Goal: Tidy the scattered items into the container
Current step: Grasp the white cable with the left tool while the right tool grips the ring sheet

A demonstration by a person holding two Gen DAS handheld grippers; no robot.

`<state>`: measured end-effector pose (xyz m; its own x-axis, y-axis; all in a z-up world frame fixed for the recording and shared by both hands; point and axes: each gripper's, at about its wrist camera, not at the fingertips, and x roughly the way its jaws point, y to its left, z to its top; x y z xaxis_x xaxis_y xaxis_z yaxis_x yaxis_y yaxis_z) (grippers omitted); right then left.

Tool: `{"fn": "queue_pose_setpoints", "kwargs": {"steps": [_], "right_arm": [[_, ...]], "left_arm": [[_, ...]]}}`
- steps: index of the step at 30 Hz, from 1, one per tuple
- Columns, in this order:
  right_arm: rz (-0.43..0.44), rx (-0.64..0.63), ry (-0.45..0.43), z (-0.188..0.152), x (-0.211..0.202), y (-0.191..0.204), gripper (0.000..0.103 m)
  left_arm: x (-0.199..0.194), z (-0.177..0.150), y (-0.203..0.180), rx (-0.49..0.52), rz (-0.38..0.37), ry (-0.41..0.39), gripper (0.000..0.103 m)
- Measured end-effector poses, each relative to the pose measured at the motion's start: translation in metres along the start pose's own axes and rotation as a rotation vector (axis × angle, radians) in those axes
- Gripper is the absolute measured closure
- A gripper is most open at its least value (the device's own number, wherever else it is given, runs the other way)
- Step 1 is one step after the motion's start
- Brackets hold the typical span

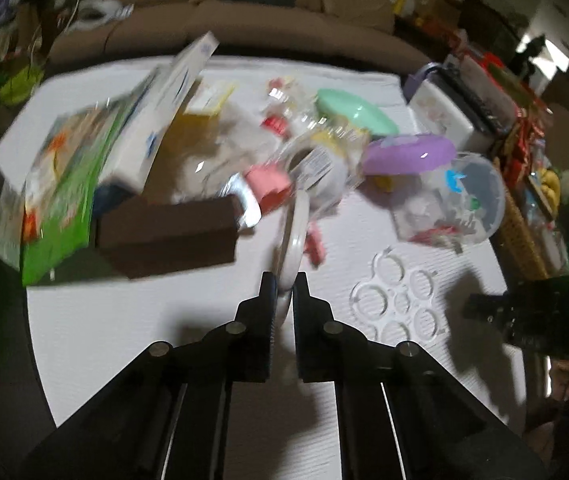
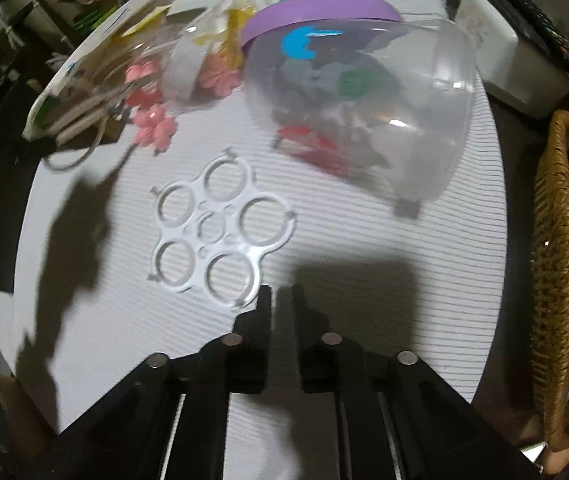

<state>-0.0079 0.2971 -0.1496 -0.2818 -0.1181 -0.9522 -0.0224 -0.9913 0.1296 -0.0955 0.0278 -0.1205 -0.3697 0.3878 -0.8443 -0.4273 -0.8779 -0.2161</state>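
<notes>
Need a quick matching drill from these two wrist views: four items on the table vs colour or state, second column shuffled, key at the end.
Items
1. white ring
2. clear tub
3. flat holed plate
4. box

States
A. dark brown, by the green packet
B. clamped in the left gripper
C. lying flat on the white table, ahead of the right gripper
D. on its side, purple lid behind it

Pairs: 1-B, 2-D, 3-C, 4-A

I can read no text: the blue print on the white box [image 1: 164,92] and the label on the clear packet [image 1: 316,162] are blurred.
</notes>
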Motion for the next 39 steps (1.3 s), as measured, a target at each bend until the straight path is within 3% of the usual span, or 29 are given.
{"fn": "queue_pose_setpoints", "kwargs": {"steps": [2,3,10,13,15,17,19,21,27,28,29,30,31,34,39], "right_arm": [[-0.001,-0.011,-0.011,0.003,0.000,-0.001,0.062],[-0.004,-0.031,-0.018,0.007,0.005,0.006,0.059],[-0.007,-0.321,-0.119,0.022,0.018,0.063,0.059],[0.009,-0.336,-0.084,0.028,0.038,0.075,0.059],[-0.012,-0.301,-0.079,0.032,0.047,0.075,0.057],[-0.013,-0.253,-0.086,0.035,0.045,0.069,0.031],[0.009,-0.229,-0.081,0.034,0.045,0.064,0.023],[0.004,-0.237,-0.066,0.032,0.049,0.064,0.023],[0.004,-0.258,-0.067,0.027,0.049,0.074,0.023],[0.005,-0.260,-0.074,0.026,0.050,0.075,0.019],[-0.004,-0.272,-0.083,0.024,0.050,0.078,0.017],[-0.021,-0.289,-0.080,0.021,0.051,0.082,0.015],[-0.042,-0.310,-0.085,0.019,0.051,0.085,0.016],[-0.038,-0.290,-0.073,0.018,0.047,0.081,0.020],[-0.020,-0.272,-0.047,0.014,0.038,0.072,0.028]], "left_arm": [[0.006,-0.003,0.000,0.017,0.025,0.026,0.095],[0.010,-0.004,-0.002,0.035,0.035,0.042,0.095],[0.036,-0.010,-0.009,0.075,0.055,0.137,0.095],[0.044,-0.009,-0.008,0.075,0.056,0.152,0.095],[0.048,-0.009,-0.008,0.084,0.077,0.156,0.089],[0.051,-0.008,-0.009,0.093,0.089,0.154,0.083],[0.056,-0.005,-0.012,0.100,0.096,0.153,0.073],[0.062,-0.003,-0.013,0.101,0.107,0.144,0.066],[0.077,0.002,-0.014,0.080,0.100,0.111,0.066],[0.078,0.001,-0.013,0.082,0.102,0.103,0.066],[0.077,0.000,-0.014,0.084,0.109,0.097,0.071],[0.077,0.001,-0.013,0.086,0.113,0.093,0.087],[0.077,0.000,-0.012,0.082,0.103,0.098,0.095],[0.071,0.000,-0.008,0.047,0.038,0.106,0.095],[0.052,0.003,-0.015,0.057,0.042,0.066,0.096]]}}
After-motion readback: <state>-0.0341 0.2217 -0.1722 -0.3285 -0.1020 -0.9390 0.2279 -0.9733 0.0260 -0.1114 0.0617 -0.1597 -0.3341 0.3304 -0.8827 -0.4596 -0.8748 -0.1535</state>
